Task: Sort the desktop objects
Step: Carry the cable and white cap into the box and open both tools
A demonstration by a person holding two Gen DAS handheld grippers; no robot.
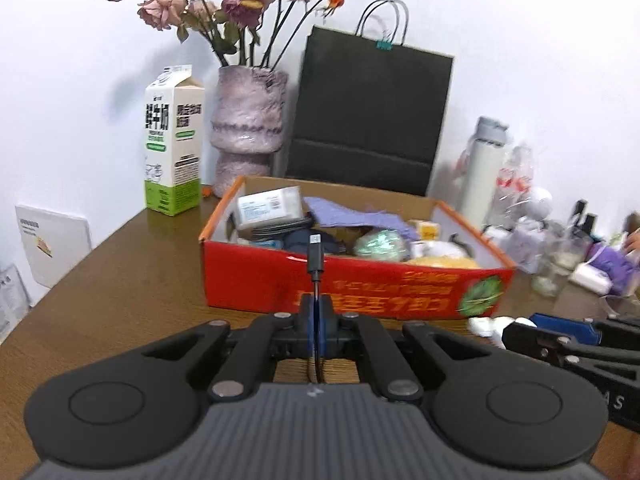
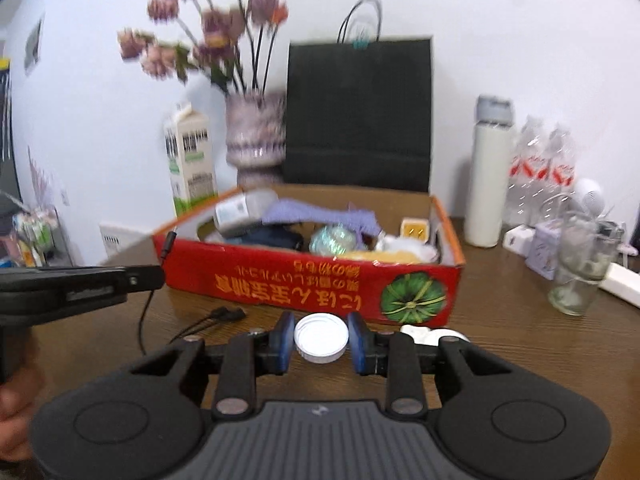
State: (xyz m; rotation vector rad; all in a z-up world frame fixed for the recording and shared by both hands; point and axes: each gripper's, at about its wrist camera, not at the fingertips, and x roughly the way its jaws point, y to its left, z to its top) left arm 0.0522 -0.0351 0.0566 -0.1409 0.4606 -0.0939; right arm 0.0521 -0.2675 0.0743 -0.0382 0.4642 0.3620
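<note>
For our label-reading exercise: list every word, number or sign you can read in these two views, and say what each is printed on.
"AS": white letters on the right gripper body, at the left wrist view's right edge; likely part of a longer word.
Red box: yellow characters printed upside down beside a green pumpkin picture; too blurred to quote.
Milk carton: large black characters and green labels; too blurred to quote.
White label on a packet in the box: too small.
Clear bottles: red labels, unreadable.

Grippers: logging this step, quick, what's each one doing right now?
Left gripper: shut on the black cable, plug end sticking up.
Right gripper: shut on the white lid.
</note>
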